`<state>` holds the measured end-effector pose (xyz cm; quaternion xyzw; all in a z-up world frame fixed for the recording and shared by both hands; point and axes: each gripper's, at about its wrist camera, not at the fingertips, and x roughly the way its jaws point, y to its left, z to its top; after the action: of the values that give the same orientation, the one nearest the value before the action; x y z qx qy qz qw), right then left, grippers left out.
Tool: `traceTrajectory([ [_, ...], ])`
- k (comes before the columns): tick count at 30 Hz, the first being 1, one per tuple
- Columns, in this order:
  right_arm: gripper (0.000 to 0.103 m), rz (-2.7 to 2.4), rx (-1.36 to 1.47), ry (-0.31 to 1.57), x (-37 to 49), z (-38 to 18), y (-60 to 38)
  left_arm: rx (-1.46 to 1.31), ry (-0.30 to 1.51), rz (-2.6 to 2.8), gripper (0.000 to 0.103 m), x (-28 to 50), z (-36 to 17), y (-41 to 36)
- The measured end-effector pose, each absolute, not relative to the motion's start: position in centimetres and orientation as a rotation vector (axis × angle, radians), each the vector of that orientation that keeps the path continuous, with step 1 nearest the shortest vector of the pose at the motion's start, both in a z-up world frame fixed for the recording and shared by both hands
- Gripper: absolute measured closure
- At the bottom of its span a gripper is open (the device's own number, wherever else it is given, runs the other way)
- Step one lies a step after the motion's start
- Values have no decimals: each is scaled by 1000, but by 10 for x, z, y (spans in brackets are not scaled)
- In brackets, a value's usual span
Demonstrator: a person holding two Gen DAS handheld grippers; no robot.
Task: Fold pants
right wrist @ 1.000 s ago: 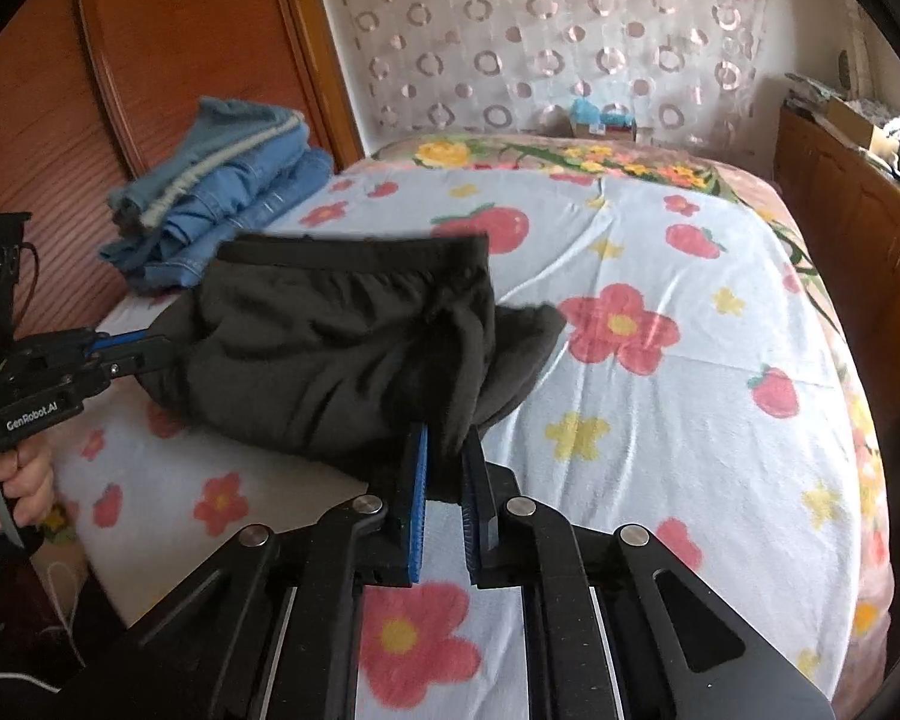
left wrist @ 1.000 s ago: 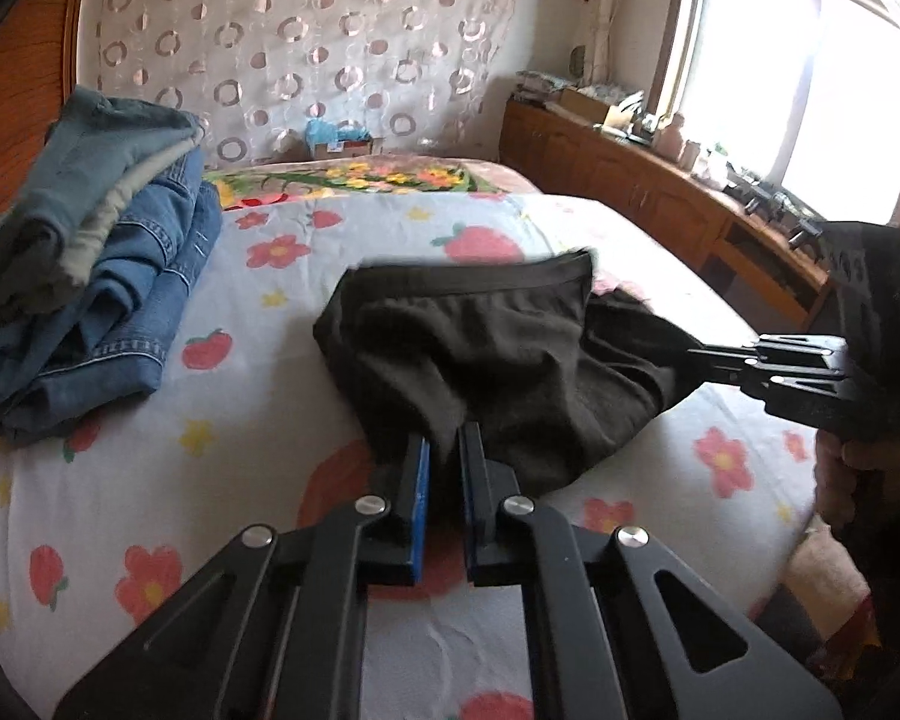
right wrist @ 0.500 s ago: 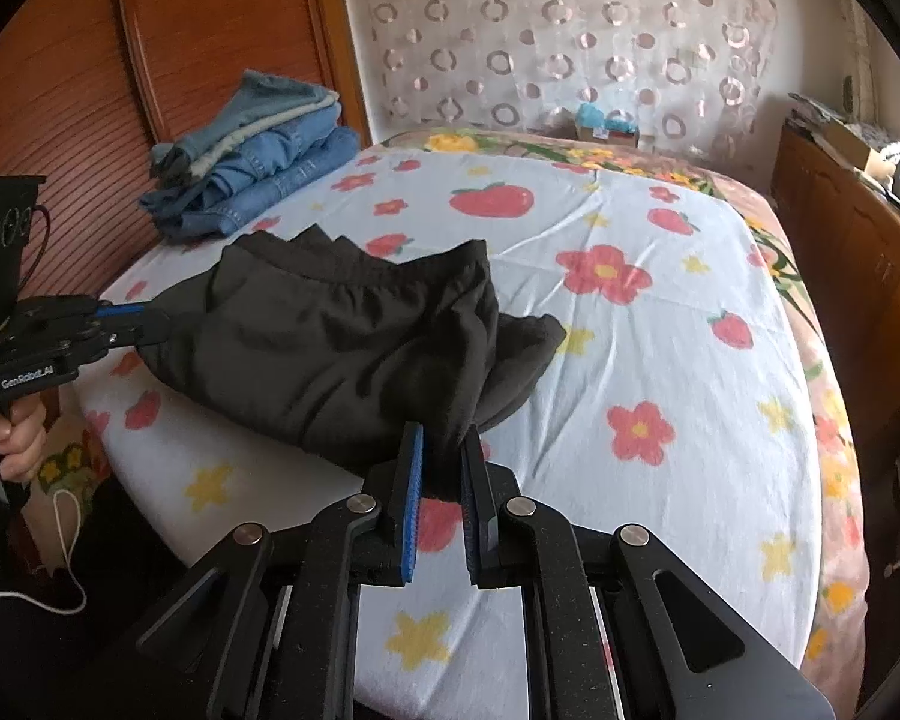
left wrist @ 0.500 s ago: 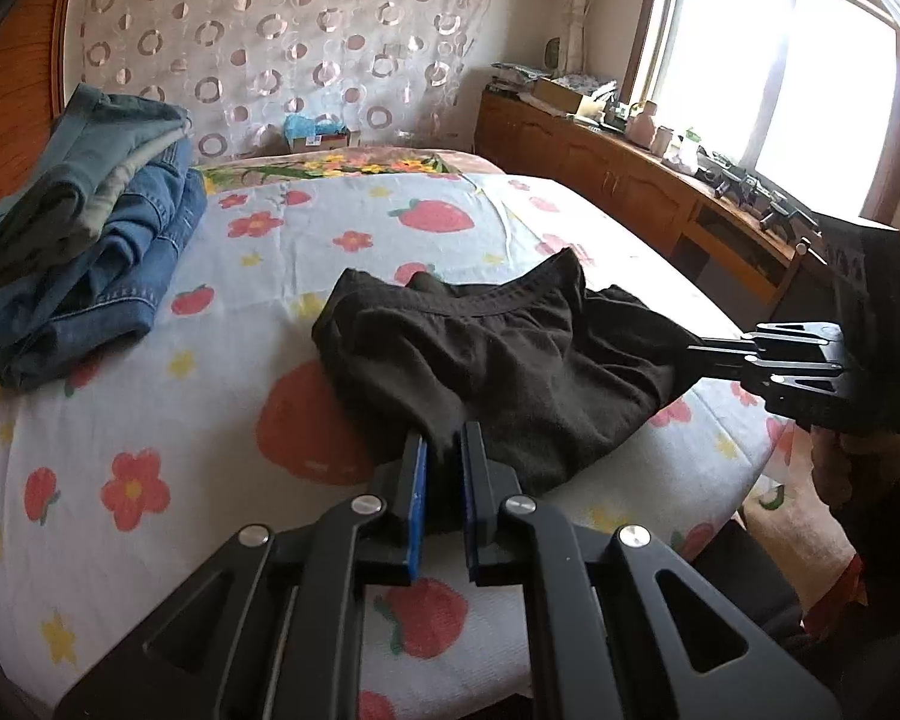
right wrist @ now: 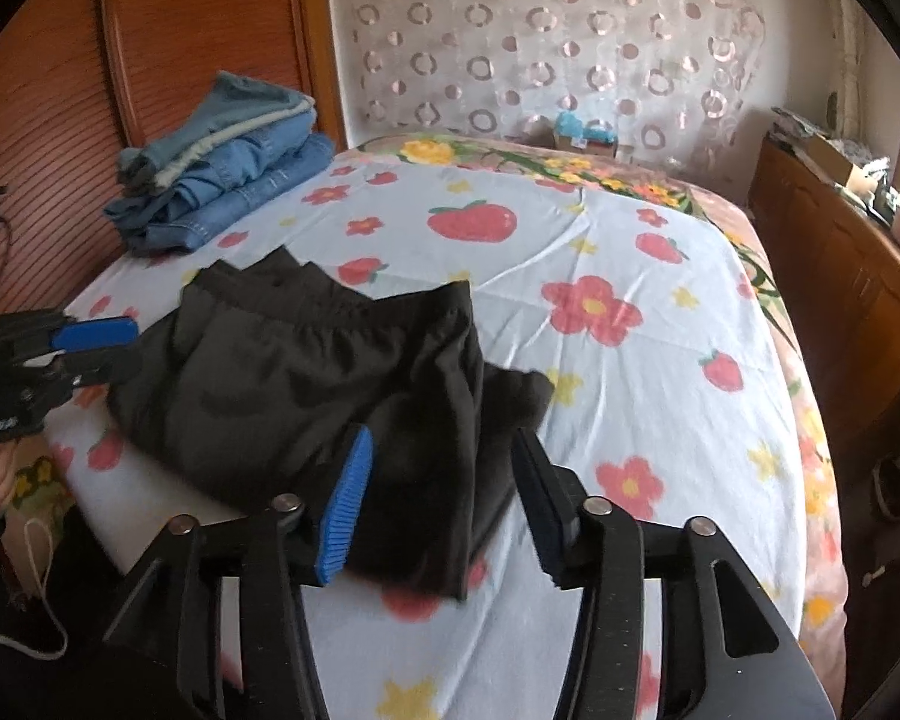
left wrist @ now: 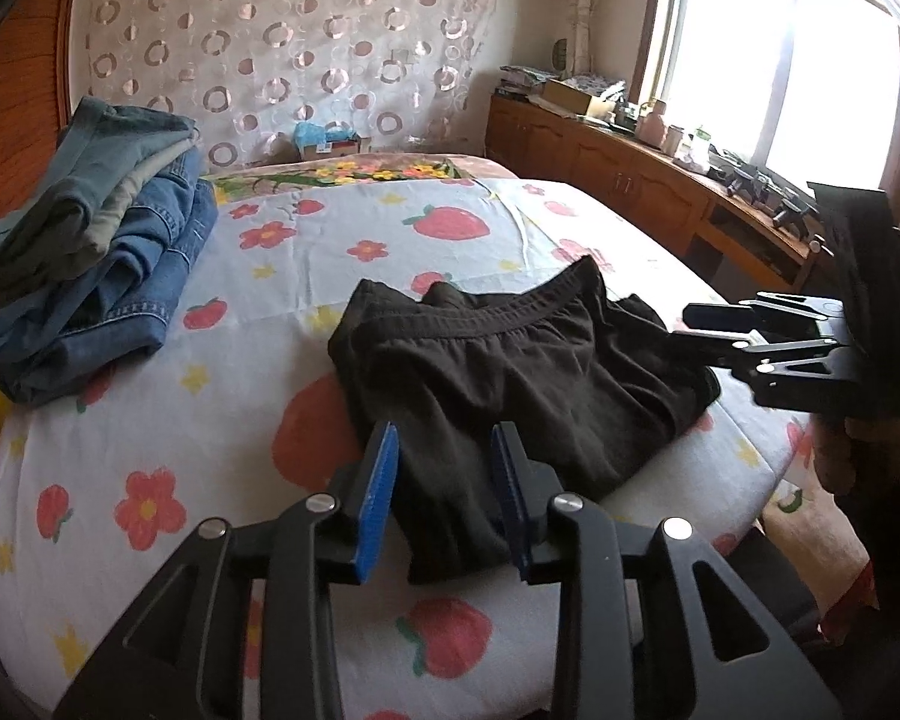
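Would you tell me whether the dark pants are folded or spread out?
Folded: the dark pants lie doubled into a compact bundle on the bed, waistband on top.

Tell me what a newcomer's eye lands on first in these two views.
First, the dark brown fabric pants, folded into a bundle near the front edge of the white bed sheet printed with red flowers and strawberries. The left gripper and right gripper straddle its near edges, jaws opening, blue pads off the cloth. A stack of folded blue denim jeans sits at the far left.
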<state>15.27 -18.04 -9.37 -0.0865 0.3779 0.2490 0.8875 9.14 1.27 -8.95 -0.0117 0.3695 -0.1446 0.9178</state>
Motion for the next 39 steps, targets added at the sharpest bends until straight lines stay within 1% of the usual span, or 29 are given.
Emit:
traceTrajectory([
  [7, 46, 491, -214, 854, 182, -114, -161, -18, 774, -285, 72, 99, -94, 12],
  [14, 26, 517, -230, 849, 179, -119, -158, -32, 817, -269, 72, 106, -106, 13],
  [16, 24, 516, -252, 844, 177, -120, -155, -32, 842, -266, 71, 109, -113, 13],
  [18, 23, 507, -263, 828, 174, -121, -154, -33, 855, -259, 66, 110, -118, 13],
  [23, 21, 508, -236, 839, 176, -123, -155, -58, 853, -255, 59, 111, -121, 15],
  [26, 21, 507, -237, 838, 177, -123, -155, -37, 835, -232, 50, 109, -123, 12],
  [32, 21, 509, -235, 838, 177, -123, -155, -55, 858, -219, 50, 113, -119, 16],
  [38, 21, 508, -235, 837, 177, -123, -156, -104, 781, -281, 51, 116, -96, 23],
  [39, 21, 508, -234, 837, 177, -123, -156, -103, 774, -283, 53, 120, -92, 24],
])
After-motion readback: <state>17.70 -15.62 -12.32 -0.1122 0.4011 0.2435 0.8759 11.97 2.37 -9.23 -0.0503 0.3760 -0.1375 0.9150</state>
